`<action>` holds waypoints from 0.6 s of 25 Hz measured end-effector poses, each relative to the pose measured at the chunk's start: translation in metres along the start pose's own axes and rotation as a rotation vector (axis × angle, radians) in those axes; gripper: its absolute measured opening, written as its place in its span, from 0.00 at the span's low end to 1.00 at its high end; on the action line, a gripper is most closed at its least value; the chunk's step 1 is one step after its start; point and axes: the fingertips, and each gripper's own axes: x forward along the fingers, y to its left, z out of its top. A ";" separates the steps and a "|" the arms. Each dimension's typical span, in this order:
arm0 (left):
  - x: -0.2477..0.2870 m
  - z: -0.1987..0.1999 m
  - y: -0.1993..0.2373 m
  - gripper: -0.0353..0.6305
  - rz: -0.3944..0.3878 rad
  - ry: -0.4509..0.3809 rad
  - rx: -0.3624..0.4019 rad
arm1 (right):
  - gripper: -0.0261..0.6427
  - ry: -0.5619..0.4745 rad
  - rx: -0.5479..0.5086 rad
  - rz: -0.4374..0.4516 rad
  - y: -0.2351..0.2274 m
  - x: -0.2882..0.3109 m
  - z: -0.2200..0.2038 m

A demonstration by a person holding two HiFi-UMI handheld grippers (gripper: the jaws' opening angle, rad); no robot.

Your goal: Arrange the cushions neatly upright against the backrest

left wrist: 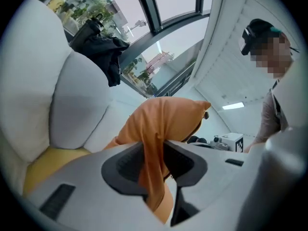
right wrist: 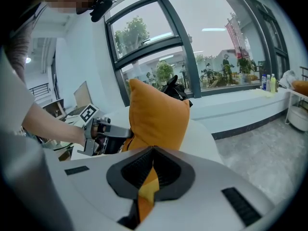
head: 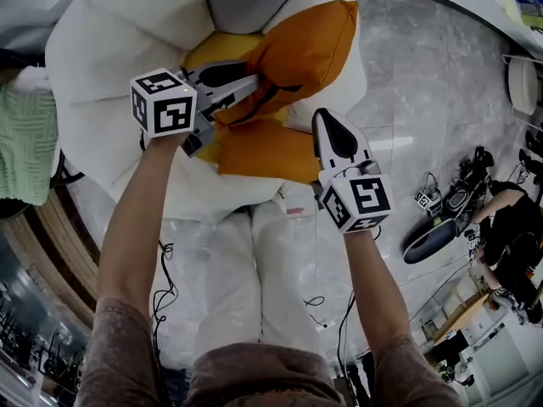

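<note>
From the head view, two grippers work one orange cushion (head: 310,45) over the white sofa (head: 102,49). The left gripper (head: 246,87) pinches it at 11 o'clock and the right gripper (head: 327,130) takes its edge near centre, while one yellow cushion (head: 204,53) peeks out beneath and bare floor (head: 433,83) lies open from 1 to 3 o'clock. The left gripper view shows narrow jaws clamped on a hanging orange fold, with two white back cushions (left wrist: 72,105) filling 9 to 11 o'clock. The right gripper view shows jaws nipped onto the cushion's lower hem, the cushion rising upright at 12 o'clock.
</note>
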 end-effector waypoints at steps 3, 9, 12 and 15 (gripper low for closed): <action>0.001 0.002 0.014 0.25 -0.003 -0.044 -0.032 | 0.07 0.006 -0.001 0.008 0.004 0.002 -0.006; 0.000 0.031 0.033 0.24 -0.024 -0.160 -0.074 | 0.07 0.014 -0.002 0.018 0.007 0.005 -0.013; 0.007 0.043 0.028 0.24 -0.046 -0.150 -0.040 | 0.07 0.016 -0.001 0.018 0.005 0.006 -0.016; 0.012 0.053 0.027 0.24 -0.061 -0.141 -0.015 | 0.07 0.018 0.000 0.017 0.005 0.007 -0.017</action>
